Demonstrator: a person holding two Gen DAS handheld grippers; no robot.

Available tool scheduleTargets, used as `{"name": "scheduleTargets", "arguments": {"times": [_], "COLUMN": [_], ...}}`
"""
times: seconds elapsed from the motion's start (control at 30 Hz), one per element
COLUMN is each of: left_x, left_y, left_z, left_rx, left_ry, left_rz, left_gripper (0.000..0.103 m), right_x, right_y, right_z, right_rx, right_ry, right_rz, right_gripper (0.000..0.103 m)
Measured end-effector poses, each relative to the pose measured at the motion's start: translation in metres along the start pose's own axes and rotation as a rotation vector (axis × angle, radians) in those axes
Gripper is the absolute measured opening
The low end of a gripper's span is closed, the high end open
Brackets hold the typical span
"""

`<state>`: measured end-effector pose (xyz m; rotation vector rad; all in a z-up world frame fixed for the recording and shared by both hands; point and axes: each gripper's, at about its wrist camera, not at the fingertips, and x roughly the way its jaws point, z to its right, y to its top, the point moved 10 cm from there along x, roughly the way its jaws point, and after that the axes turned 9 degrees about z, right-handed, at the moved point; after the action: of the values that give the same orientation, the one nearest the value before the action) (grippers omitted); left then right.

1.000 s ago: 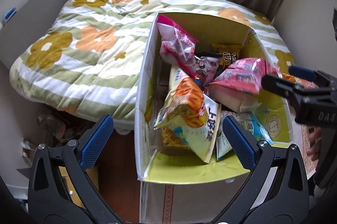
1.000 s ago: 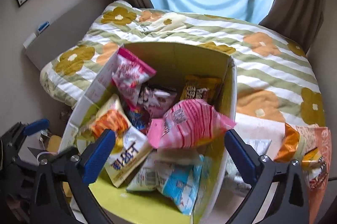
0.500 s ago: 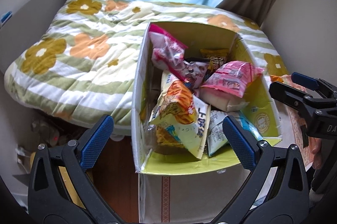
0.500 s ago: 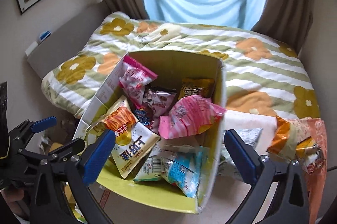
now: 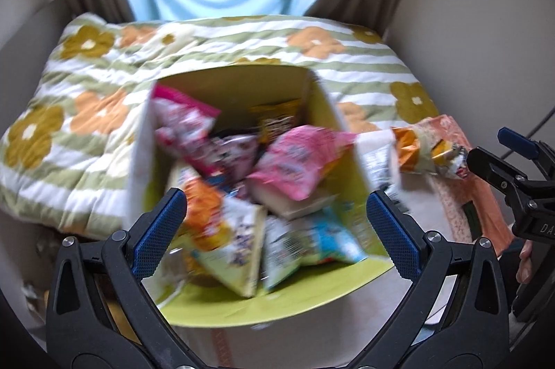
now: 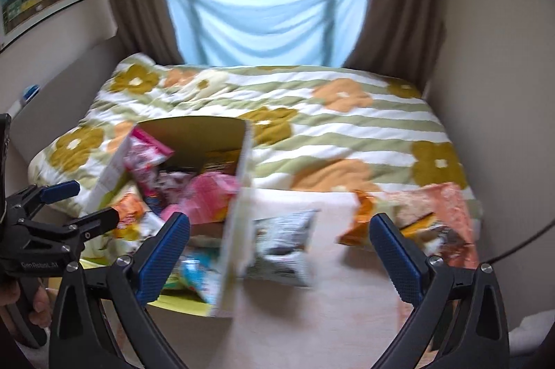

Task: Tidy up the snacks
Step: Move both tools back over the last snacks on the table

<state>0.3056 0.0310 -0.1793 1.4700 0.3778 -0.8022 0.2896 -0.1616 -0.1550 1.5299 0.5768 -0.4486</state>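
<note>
Here both pictures are a bit blurry. The left gripper point(image 5: 277, 226) has its two blue fingers wide apart and holds nothing. It hangs over the open box point(image 5: 322, 105), which is full of snack bags. A pink bag point(image 5: 298, 164) lies on top near the middle. An orange and white bag point(image 5: 222, 230) lies at the near left, and a blue and white bag point(image 5: 312, 237) lies at the near right.

The right gripper point(image 6: 279, 244) also has its fingers wide apart and holds nothing. It hangs over the pale floor to the right of the box. A black and white bag point(image 6: 284, 247) lies on the floor just beside the box wall. An orange bag point(image 6: 360, 223) lies farther right, near a peach patterned cloth point(image 6: 433, 206). Behind everything is a flowered quilt point(image 6: 312, 126) with green stripes.
</note>
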Motion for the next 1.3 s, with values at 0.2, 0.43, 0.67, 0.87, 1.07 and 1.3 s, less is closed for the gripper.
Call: {"name": "scheduleTargets", "arguments": {"times": [0.2, 0.43, 0.67, 0.87, 1.07, 1.3], "left_x": [0.026, 0.063, 0.122, 0.176, 0.231, 0.279], "left_y": [0.014, 0.029, 0.022, 0.012, -0.009, -0.039], "left_z": [0.079, 0.162, 0.223, 0.259, 0.273, 0.281], "left_rx": [0.051, 0.081, 0.098, 0.144, 0.151, 0.204], "left_ry": [-0.054, -0.094, -0.091, -0.046, -0.033, -0.012], "left_rz": [-0.019, -0.061, -0.172, -0.224, -0.305, -0.378], "left_gripper": [0.103, 0.103, 0.103, 0.103, 0.103, 0.1], "right_x": [-0.002, 0.008, 0.04, 0.087, 0.129, 0.156], "right_y": [-0.006, -0.016, -0.033, -0.061, -0.094, -0.123], "right_z": [0.086, 0.171, 0.222, 0.246, 0.25, 0.247], "right_rx": [0.024, 0.022, -0.029, -0.108, -0.177, -0.219], "right_ry": [-0.077, -0.102, -0.05, -0.018, 0.064, 0.137], "right_rz": [-0.032, -0.094, -0.183, -0.273, -0.365, -0.454], "right_gripper": [0.103, 0.103, 0.103, 0.103, 0.103, 0.103]}}
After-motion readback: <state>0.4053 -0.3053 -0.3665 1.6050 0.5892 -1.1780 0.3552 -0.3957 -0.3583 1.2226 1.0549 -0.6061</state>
